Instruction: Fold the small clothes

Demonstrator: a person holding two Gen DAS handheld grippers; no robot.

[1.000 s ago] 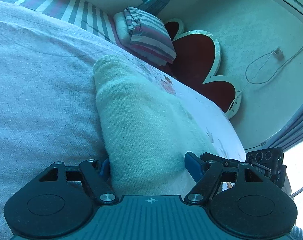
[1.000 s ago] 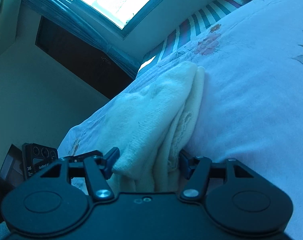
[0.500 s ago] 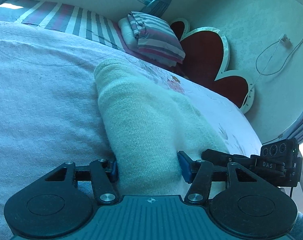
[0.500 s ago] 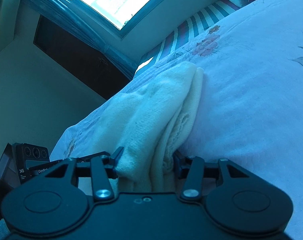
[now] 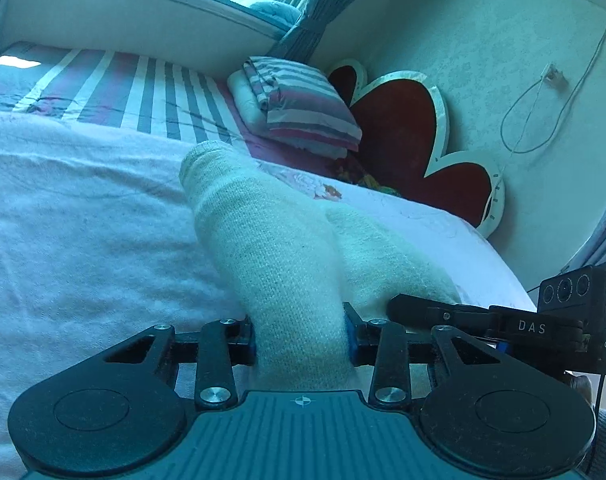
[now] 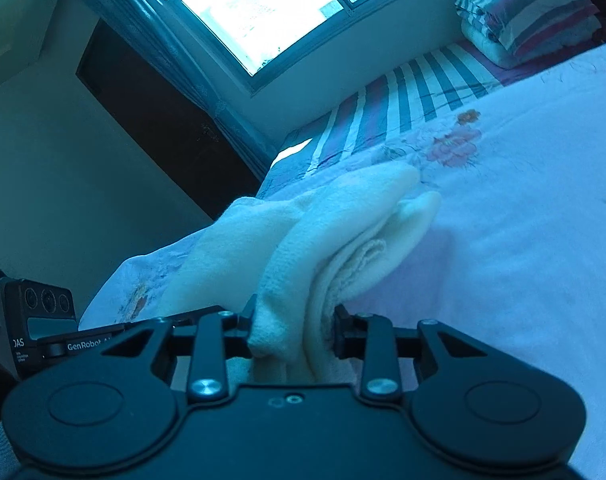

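Cream knit garment (image 5: pixel 279 248) lies bunched on the bed (image 5: pixel 83 240), well short of the striped pillow (image 5: pixel 303 108); left gripper (image 5: pixel 301 340) and right gripper (image 6: pixel 293 332) each pinch a near-edge corner, fingers clamped on cloth, likely to carry that edge over in a fold.

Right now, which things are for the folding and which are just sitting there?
For the folding:
cream knit garment
left gripper, pinching it
right gripper, pinching it
bed cover under it

Just sitting there:
striped pillow
red heart headboard
wall cable
window
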